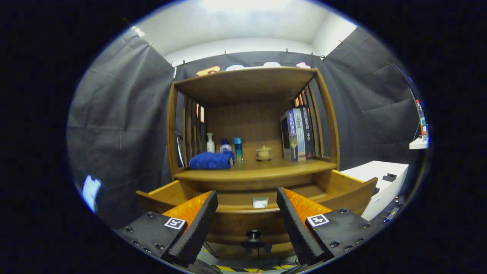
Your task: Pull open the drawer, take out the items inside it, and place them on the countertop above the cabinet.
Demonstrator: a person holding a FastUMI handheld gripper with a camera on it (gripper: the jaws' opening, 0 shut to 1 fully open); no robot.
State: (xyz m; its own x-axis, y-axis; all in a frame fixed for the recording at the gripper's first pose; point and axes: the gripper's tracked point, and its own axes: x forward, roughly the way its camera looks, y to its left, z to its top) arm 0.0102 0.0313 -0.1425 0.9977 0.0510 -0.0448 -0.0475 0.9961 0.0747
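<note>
Gripper (247, 224) held with fingers apart, empty, above the pulled-out drawer (243, 217).

Between the fingers sat the drawer's front edge with its dark knob (253, 235) below; a small pale item (260, 202) lay inside the drawer just ahead of them. Beyond that, on the countertop (262, 169), stood a folded blue towel (211, 160), three bottles (224, 146), a small lidded pot (263, 153) and upright books (298, 133) to the right.
</note>
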